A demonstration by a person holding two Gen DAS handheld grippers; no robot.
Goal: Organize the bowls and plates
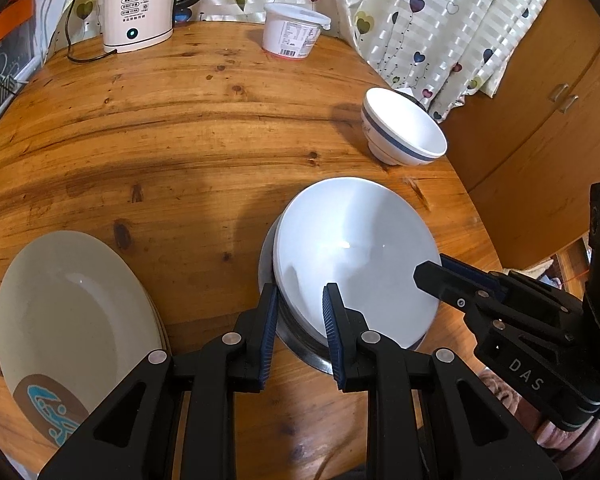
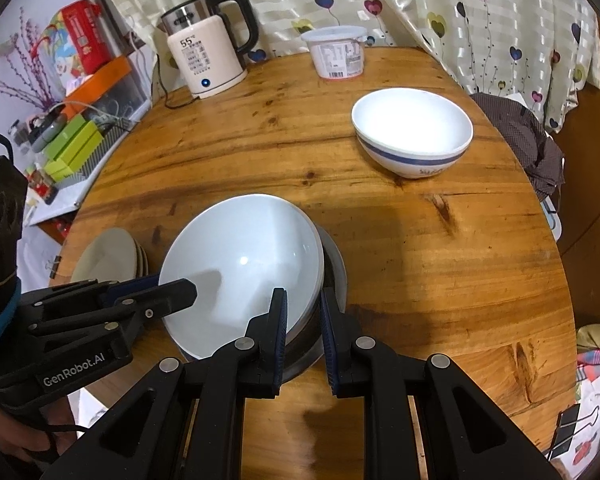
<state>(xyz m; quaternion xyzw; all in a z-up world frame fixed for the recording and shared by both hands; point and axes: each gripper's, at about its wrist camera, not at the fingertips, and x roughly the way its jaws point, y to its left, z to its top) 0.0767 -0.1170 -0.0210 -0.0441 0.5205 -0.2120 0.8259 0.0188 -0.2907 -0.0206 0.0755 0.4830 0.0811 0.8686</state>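
White bowl (image 1: 356, 256) sitting tilted in steel bowl (image 1: 300, 348), table (image 1: 180, 140) centre. Left gripper (image 1: 300, 320), right gripper (image 2: 303, 320) both clamping on rims, opposite sides. Step: nesting/settling. Next: prob. releasing, then fetching blue-band bowl (image 2: 412, 132).

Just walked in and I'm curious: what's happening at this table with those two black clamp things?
A person is tidying dishes with a hand-held gripper in each hand. Both grip the big white bowl, which sits in a metal bowl: the left gripper on one side of the rim, the right gripper on the other. A stack of beige plates sits beside it, and a blue-striped bowl waits farther back on the wooden table.
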